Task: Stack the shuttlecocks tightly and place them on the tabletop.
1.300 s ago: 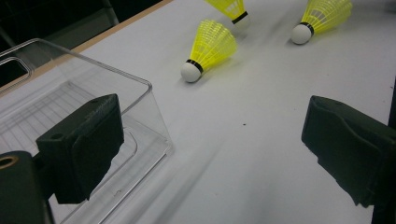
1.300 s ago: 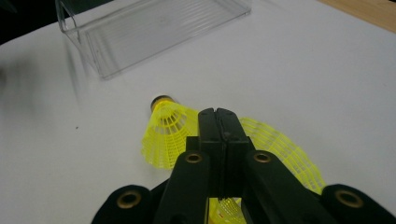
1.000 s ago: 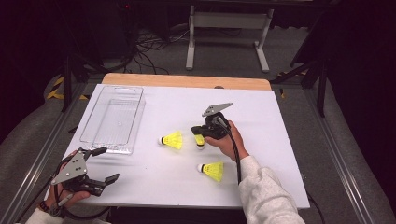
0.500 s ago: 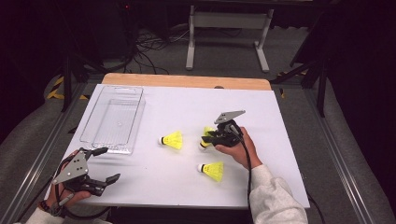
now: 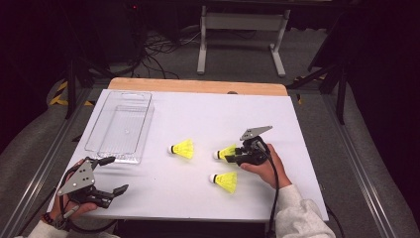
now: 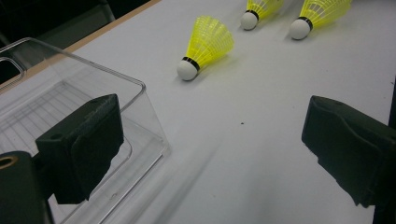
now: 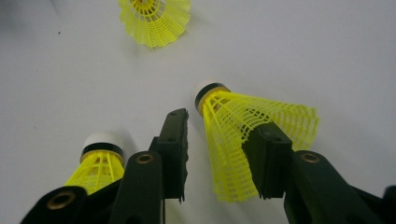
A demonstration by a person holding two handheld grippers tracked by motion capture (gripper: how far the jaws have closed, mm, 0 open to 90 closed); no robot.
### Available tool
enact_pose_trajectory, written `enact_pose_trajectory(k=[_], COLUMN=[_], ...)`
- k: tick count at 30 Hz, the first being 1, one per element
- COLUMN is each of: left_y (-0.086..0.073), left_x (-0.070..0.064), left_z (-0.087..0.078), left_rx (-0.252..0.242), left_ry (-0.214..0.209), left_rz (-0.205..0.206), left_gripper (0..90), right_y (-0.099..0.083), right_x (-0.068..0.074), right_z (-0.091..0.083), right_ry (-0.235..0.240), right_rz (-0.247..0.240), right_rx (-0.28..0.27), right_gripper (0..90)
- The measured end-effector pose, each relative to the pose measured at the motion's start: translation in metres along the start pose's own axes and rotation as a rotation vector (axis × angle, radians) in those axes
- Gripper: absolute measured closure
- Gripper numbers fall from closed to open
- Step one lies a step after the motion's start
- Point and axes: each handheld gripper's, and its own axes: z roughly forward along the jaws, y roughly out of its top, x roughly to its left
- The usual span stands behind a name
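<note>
Three yellow shuttlecocks lie on the white table [image 5: 307, 129]. The middle shuttlecock [image 5: 225, 152] [image 7: 252, 135] lies cork-forward, its skirt partly between the jaws of my right gripper [image 5: 234, 157] [image 7: 219, 123]. The jaws stand a little apart. The left one is clear of the skirt and the right one overlaps it. A second shuttlecock [image 5: 225, 182] [image 7: 100, 163] lies just beside the left jaw. The third shuttlecock [image 5: 183, 148] [image 7: 154, 16] is farther left. My left gripper [image 5: 115, 174] [image 6: 210, 140] rests wide open at the table's front left corner, holding nothing.
A clear plastic tray [image 5: 143, 134] [image 6: 140, 93] sits at the left of the table, close to my left gripper's left jaw. The table's wooden far edge [image 5: 198, 85] and metal side rails border the surface. Dark floor with cables lies beyond.
My right gripper has slid to the right and slightly nearer, and the middle shuttlecock has come along with it. The left gripper has stayed put.
</note>
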Motion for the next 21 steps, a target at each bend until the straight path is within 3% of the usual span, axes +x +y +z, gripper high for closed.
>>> enact_pose_trajectory(k=[4,8,12,21], left_y=[0.000,0.000,0.000,0.001], left_x=[0.000,0.000,0.000,0.000], left_z=[0.000,0.000,0.000,0.000], left_rx=[0.001,0.001,0.001,-0.004], left_ry=[-0.002,-0.002,-0.003,-0.002], left_rz=[0.002,0.004,0.004,0.003], left_gripper=[6.4,6.3,6.3,6.3], right_y=[-0.005,-0.008,-0.006,0.015], right_x=[0.002,0.005,0.008,0.020], right_z=[-0.001,0.001,0.002,0.007], right_ry=[0.011,0.026,0.029,0.002], right_rz=[0.001,-0.016,-0.044,-0.093], right_rx=[0.016,0.037,0.044,-0.019], right_gripper=[70.9,88.2,90.0,90.0])
